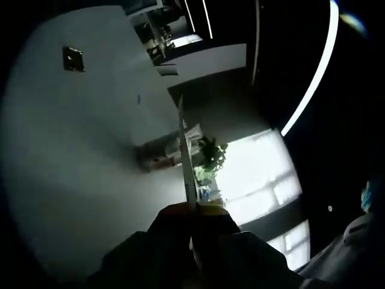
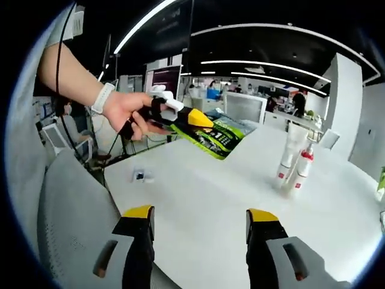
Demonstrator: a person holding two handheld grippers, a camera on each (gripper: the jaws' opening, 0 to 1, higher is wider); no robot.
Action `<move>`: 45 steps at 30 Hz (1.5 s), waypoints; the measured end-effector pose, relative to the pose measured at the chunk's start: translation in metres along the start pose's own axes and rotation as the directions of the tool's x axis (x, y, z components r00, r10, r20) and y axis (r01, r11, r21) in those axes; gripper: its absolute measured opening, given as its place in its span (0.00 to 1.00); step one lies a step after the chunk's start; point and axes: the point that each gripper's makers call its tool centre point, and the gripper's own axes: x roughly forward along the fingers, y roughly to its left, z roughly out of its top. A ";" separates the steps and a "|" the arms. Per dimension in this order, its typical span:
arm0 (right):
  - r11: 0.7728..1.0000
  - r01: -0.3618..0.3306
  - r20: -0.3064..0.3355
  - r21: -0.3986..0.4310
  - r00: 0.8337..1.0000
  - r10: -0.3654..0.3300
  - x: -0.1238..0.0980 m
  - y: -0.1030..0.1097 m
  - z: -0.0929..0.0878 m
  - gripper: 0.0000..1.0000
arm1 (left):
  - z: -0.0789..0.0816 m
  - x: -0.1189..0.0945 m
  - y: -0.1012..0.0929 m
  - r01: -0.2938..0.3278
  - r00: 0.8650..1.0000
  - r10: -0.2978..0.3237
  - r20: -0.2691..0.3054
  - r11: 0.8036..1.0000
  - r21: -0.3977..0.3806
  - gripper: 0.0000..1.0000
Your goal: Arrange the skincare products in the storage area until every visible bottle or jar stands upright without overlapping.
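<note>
Table: I see a white tabletop [image 2: 198, 192] in the right gripper view, wide and mostly bare, running off toward the far offices.
Products: two white tubes/bottles w/ red bands [image 2: 295, 159] standing upright just beside each other on the table's right part, well ahead of my right jaws. Can't tell if they touch.
Small item: a little pale square thing [image 2: 139, 175] lying flat on the table to the left, apart from the tubes.
Right gripper [image 2: 201, 226]: jaws wide apart, yellow tips, nothing btwn them; they hang over the near table edge.
Left gripper [image 2: 201, 122]: seen in the right gripper view held by a hand [image 2: 123, 111] w/ a white wristband, up above the table. Its yellow-black jaws are clamped on a green printed pouch [image 2: 222, 137].
Left gripper view: dark, rolled sideways. My jaws [image 1: 192, 214] pinch the thin edge of the pouch [image 1: 186, 162], seen edge-on as a pale strip.
Room: open office, black ceiling w/ long curved light strips [image 2: 264, 63], desks and people far back, a white pillar on the right. Left gripper view shows a grey-white wall [image 1: 78, 150], a green plant [image 1: 210, 156] and a bright window [image 1: 258, 174].
Chair: grey seat back [image 2: 72, 217] at the left near the table edge.
</note>
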 end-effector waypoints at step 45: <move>0.999 -0.030 -0.076 -0.016 0.997 0.029 0.004 0.002 -0.017 0.51 | 0.040 0.102 0.077 -0.218 0.975 0.213 -0.058 0.972 -0.089 0.00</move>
